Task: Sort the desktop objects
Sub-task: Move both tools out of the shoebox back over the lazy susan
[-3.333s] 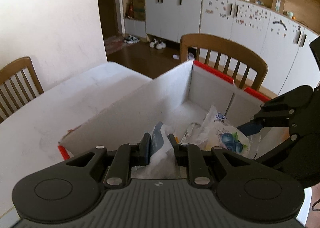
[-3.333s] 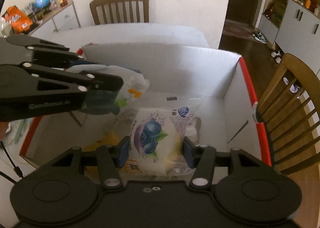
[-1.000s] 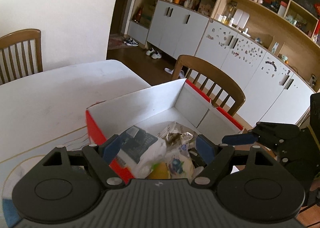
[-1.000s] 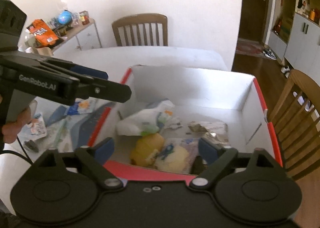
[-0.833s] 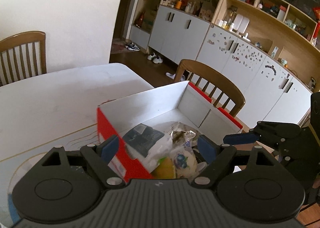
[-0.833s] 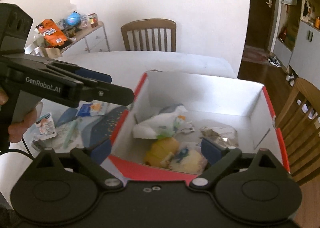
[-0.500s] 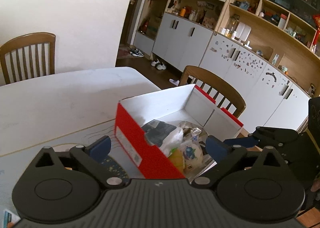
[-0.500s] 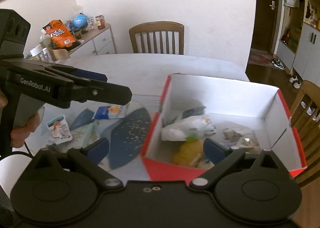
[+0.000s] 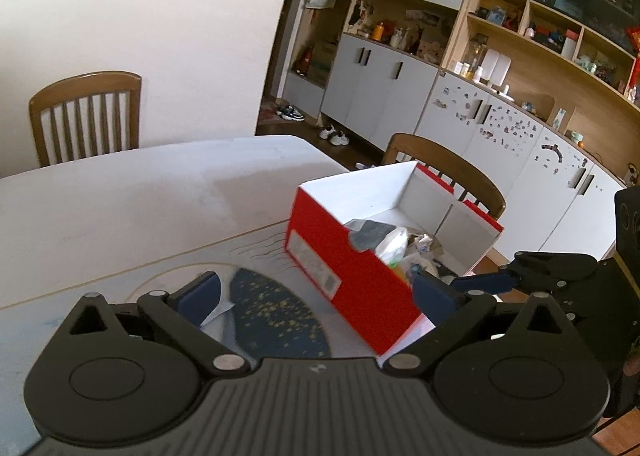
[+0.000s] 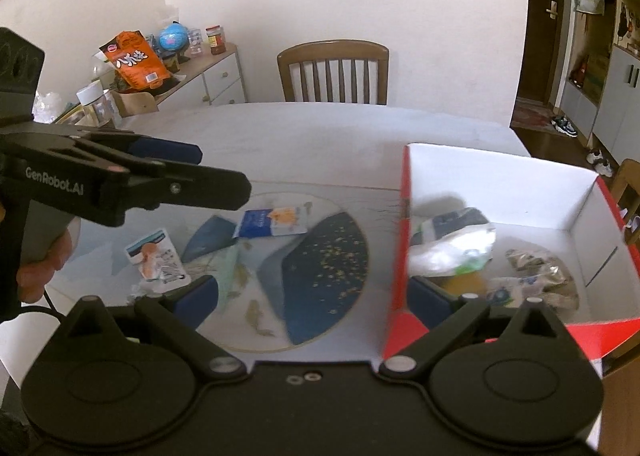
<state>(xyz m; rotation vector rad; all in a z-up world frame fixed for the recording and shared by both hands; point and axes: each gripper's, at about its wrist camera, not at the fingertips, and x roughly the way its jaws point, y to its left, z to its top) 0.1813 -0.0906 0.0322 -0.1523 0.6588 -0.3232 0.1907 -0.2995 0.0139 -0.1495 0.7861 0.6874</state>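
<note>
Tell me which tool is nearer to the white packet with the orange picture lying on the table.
Left. The left tool hangs just above and beside the white packet; the right tool sits farther over, straddling the red box wall.

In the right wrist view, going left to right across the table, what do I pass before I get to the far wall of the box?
Left gripper → orange-and-white snack packet → blue-and-white packet → dark blue speckled mat patch → red box wall → white bag in the box → crumpled silver wrapper.

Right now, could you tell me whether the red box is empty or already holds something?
It holds things: the red box has no lid on, and several snack packets lie on its white floor.
</note>
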